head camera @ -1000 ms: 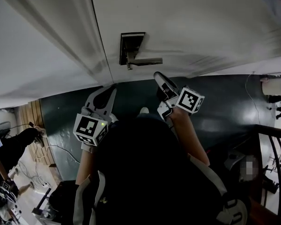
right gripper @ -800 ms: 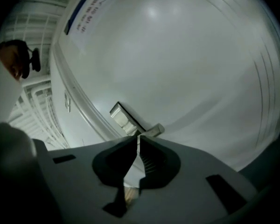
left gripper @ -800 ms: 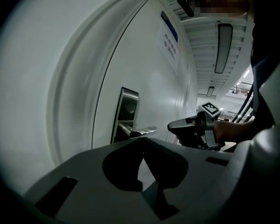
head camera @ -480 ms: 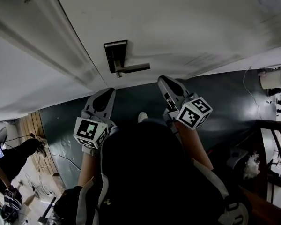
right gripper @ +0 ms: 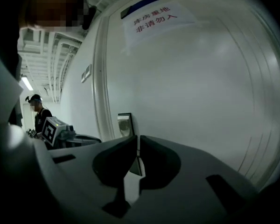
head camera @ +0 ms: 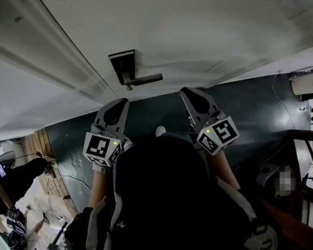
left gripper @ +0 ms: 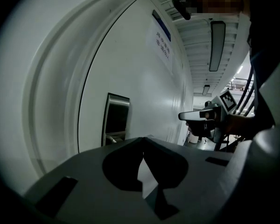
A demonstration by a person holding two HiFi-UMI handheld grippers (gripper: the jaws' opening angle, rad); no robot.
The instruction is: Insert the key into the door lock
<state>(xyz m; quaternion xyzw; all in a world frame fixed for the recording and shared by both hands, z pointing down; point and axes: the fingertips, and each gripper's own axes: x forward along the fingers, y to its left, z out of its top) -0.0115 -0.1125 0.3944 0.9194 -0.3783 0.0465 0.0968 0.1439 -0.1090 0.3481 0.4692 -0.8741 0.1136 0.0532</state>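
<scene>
Key [right gripper: 136, 164]: only a thin grey sliver shows, pinched in the slit between the right jaws. It is too small to make out its shape, and it is clear of the door.
Door lock [head camera: 122, 64]: a dark metal plate on the white door, left of the scene's middle.
Lever handle [head camera: 144, 79]: sticks out from the plate's near end and points right.
Right hand-held gripper [right gripper: 137, 140]: jaws drawn together to a hairline slit on the sliver. It is aimed at the door, with the lock plate ahead and a little left of its tips, not touching.
Left hand-held gripper [left gripper: 143, 140]: jaws closed tip to tip with nothing between them. It is held beside the right one, and the lock plate lies far ahead and slightly left.
Marker cubes: one on the near end of each gripper, left [head camera: 101, 148] and right [head camera: 219, 135], each with a small green light.
Door [head camera: 208, 30]: white and plain, with a paper sign [right gripper: 157, 18] high up on it.
Door frame [head camera: 47, 56]: white moulding to the left of the lock.
Floor [head camera: 146, 113]: dark and glossy under both grippers.
Person [right gripper: 38, 110]: in dark clothes, standing far off to the left along the wall.
Railing [head camera: 309, 163]: dark bars at the near right.
</scene>
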